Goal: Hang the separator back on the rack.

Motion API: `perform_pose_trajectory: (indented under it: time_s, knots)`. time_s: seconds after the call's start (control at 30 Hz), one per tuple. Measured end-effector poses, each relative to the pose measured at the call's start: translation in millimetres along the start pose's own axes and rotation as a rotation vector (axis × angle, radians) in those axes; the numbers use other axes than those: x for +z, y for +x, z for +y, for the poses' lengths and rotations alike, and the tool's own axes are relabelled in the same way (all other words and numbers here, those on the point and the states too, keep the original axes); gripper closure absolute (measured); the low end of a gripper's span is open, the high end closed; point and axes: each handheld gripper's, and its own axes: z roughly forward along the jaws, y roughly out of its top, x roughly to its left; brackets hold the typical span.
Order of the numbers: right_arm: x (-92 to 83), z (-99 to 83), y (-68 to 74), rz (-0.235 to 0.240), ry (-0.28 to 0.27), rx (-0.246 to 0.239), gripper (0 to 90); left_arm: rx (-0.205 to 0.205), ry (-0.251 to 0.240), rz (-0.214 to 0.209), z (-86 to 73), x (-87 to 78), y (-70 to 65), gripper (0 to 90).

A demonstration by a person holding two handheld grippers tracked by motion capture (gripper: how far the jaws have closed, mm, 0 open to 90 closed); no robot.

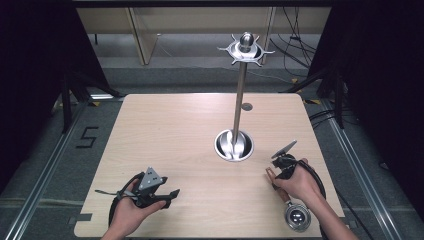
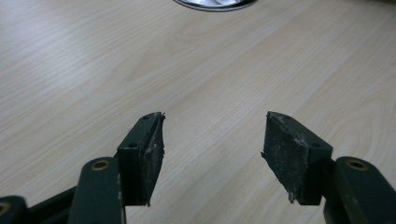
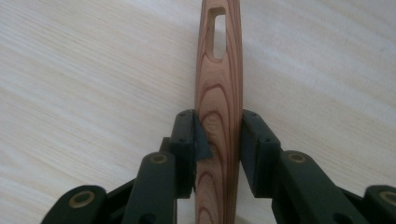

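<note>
Lying on the table [image 1: 200, 130] near its right front corner, the wooden-handled ladle [image 1: 291, 206] runs lengthwise between the right hand-held gripper [image 3: 218, 140] pads, handle clamped; left hand-held gripper [image 2: 212, 149] wide, empty.

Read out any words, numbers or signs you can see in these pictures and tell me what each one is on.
"5": a black numeral marked on the grey floor, left of the pale wooden table.
No writing shows on the tall steel utensil stand, the wooden-handled steel ladle, or either black two-jaw gripper.
</note>
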Motion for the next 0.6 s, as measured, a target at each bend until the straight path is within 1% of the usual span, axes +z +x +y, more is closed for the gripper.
perform_pose_trajectory:
  time_s: [0.03, 0.07, 0.1, 0.13, 0.17, 0.2, 0.23, 0.27, 0.3, 0.33, 0.37, 0.4, 0.43, 0.47, 0.53, 0.57, 0.6]
  knots:
    - [-1.2, -0.7, -1.5, 0.060, -0.022, -0.005, 69.5, -0.001, 0.000, 0.000, -0.1, 0.0, 0.0, 37.4]
    - [-4.3, -1.3, -0.1, 0.056, -0.027, -0.001, 69.5, -0.022, 0.002, 0.001, -0.7, 0.1, -1.5, 37.4]
    - [-4.7, -1.7, -1.6, 0.054, -0.057, -0.029, 69.5, -0.025, -0.002, -0.001, -0.9, 0.3, -1.7, 37.4]
    - [-6.1, -2.3, -2.2, 0.043, -0.071, -0.044, 69.6, -0.013, -0.005, -0.005, -0.6, 0.3, -1.1, 37.4]
    - [-8.9, -2.5, 0.5, 0.048, -0.074, -0.022, 69.6, -0.018, -0.006, -0.010, -0.6, 0.1, -1.4, 37.4]
    - [-11.5, -3.4, 1.6, -0.005, -0.082, -0.041, 69.7, -0.019, -0.007, -0.007, -0.5, -0.1, -1.6, 37.4]
    - [-14.5, -3.6, 3.0, -0.022, -0.080, -0.042, 69.7, -0.014, -0.001, -0.003, -0.2, -0.8, -1.3, 37.4]
    - [-16.8, -3.7, 4.2, -0.001, -0.084, -0.032, 69.8, -0.015, -0.001, -0.003, -0.4, -0.6, -1.3, 37.4]
    - [-18.0, -4.4, 4.7, -0.006, -0.099, -0.029, 69.8, -0.021, -0.005, -0.001, -0.8, 0.1, -1.6, 37.4]
    - [-20.2, -5.2, 6.3, -0.003, -0.122, -0.024, 69.9, -0.009, 0.001, 0.001, -0.5, -0.2, -0.5, 37.4]
    - [-22.3, -5.6, 7.9, -0.001, -0.134, -0.011, 69.9, -0.005, -0.002, 0.001, -0.2, -0.1, -0.1, 37.4]
    - [-24.4, -5.8, 7.9, -0.002, -0.138, -0.011, 69.9, -0.016, -0.004, -0.003, -0.4, -0.3, -0.9, 37.4]
    - [-26.5, -6.0, 9.9, 0.001, -0.143, 0.007, 70.0, -0.023, -0.005, -0.006, -0.5, -0.2, -1.4, 37.4]
    - [-27.5, -6.4, 8.2, -0.004, -0.148, -0.007, 70.1, -0.020, 0.002, -0.003, -0.3, -0.8, -1.3, 37.4]
    - [-30.3, -7.3, 8.7, 0.008, -0.166, 0.004, 70.1, -0.019, 0.006, -0.007, -0.1, -1.2, -1.0, 37.4]
    - [-31.2, -7.4, 7.7, 0.007, -0.168, 0.001, 70.1, -0.019, 0.013, -0.011, 0.1, -1.7, -0.7, 37.4]
    - [-32.6, -7.9, 7.9, 0.006, -0.178, 0.010, 70.2, -0.018, 0.013, -0.011, 0.1, -1.6, -0.7, 37.4]
